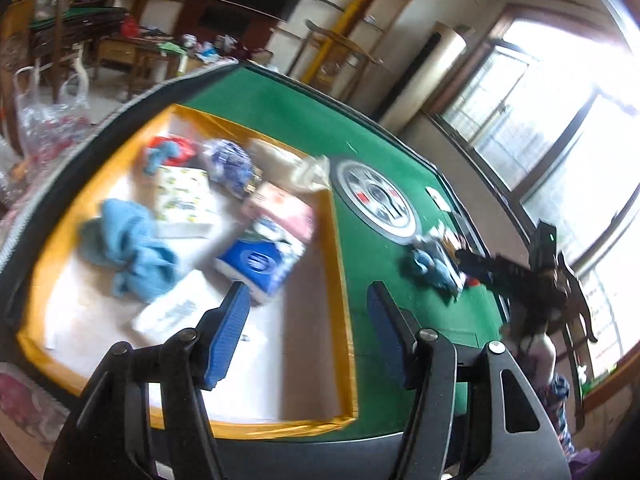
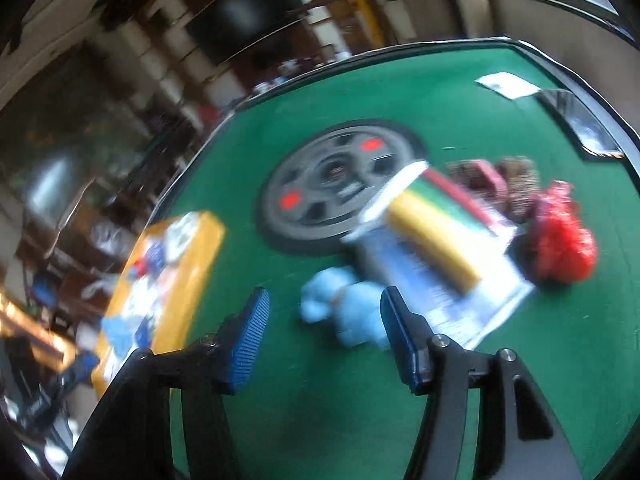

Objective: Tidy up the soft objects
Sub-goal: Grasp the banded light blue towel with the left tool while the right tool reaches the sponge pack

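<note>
Light-blue plush toy (image 2: 344, 304) lies on the green tabletop (image 2: 320, 420), just ahead of the right gripper (image 2: 324, 336), fingers half open and empty. Close early and they could snag the sponge pack (image 2: 436, 248) touching it. Left gripper (image 1: 308, 332), half open and empty, hovers by the yellow-rimmed box (image 1: 340, 280).

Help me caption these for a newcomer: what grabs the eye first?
The bright green table fills both views, with a round grey dial at its centre. At its left edge an orange-rimmed box holds tissue packs and a light blue towel. A red bag and a small blue cloth lie loose on the felt.
</note>
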`<state>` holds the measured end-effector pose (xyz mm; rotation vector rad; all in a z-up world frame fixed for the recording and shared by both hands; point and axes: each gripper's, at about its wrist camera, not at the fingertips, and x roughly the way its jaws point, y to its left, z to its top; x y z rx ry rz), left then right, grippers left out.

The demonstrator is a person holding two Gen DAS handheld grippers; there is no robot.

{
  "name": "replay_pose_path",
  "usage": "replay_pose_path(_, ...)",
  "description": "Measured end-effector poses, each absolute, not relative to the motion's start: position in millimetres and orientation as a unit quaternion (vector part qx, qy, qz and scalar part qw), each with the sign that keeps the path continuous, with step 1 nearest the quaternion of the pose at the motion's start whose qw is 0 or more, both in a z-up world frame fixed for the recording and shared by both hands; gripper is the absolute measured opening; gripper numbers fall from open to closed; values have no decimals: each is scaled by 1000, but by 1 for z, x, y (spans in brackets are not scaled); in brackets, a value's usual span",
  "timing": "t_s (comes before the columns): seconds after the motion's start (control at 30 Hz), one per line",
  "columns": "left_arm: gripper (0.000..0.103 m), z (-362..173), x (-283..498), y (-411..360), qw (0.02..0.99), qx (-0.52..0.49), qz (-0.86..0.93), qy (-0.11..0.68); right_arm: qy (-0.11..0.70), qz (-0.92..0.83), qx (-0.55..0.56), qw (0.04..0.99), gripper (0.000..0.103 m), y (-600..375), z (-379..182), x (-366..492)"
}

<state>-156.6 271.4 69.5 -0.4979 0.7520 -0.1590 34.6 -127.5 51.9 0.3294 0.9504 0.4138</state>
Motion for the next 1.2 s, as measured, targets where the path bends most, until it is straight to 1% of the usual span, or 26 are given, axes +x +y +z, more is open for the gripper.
replay_pose_path(0.13,60,70,-148,232,892,-210,-108,384,461,203,186,843,53,-129,35,56)
replay_pose_path(0.23,60,73,-148,206,891,-186,-128,394,485,274,205,805,54,-110,23,61)
replay_pose_path(0.27,60,74,-149,201,891,-180,-130,396,499,298,205,788,62,-99,20,59)
replay_pose_path(0.3,60,75,-150,196,891,-178,-133,396,500,325,200,777,67,-90,21,53)
replay_pose_path(0.37,60,77,-151,190,891,-172,-132,398,499,398,215,739,68,-81,27,44)
replay_pose_path(0.4,60,79,-151,188,891,-170,-133,398,493,450,243,704,68,-82,33,38)
replay_pose_path(0.47,60,80,-152,185,892,-165,-134,400,462,458,238,721,68,-91,49,30)
replay_pose_path(0.57,60,82,-149,176,890,-154,-137,406,415,379,211,800,68,-123,71,33)
replay_pose_path(0.73,60,80,-139,141,878,-142,-155,429,380,271,204,860,68,-171,75,55)
replay_pose_path(0.87,60,75,-133,108,870,-121,-152,453,359,270,241,860,68,-205,62,56)
replay_pose_path(0.93,60,69,-124,90,866,-105,-143,468,376,260,268,848,68,-218,53,60)
replay_pose_path(1.0,60,62,-110,74,861,-98,-135,480,369,260,285,846,68,-227,56,61)
replay_pose_path(1.13,59,46,-77,53,859,-97,-116,489,340,245,269,867,70,-232,70,49)
replay_pose_path(1.2,59,39,-63,45,861,-96,-106,489,338,247,272,866,71,-231,70,50)
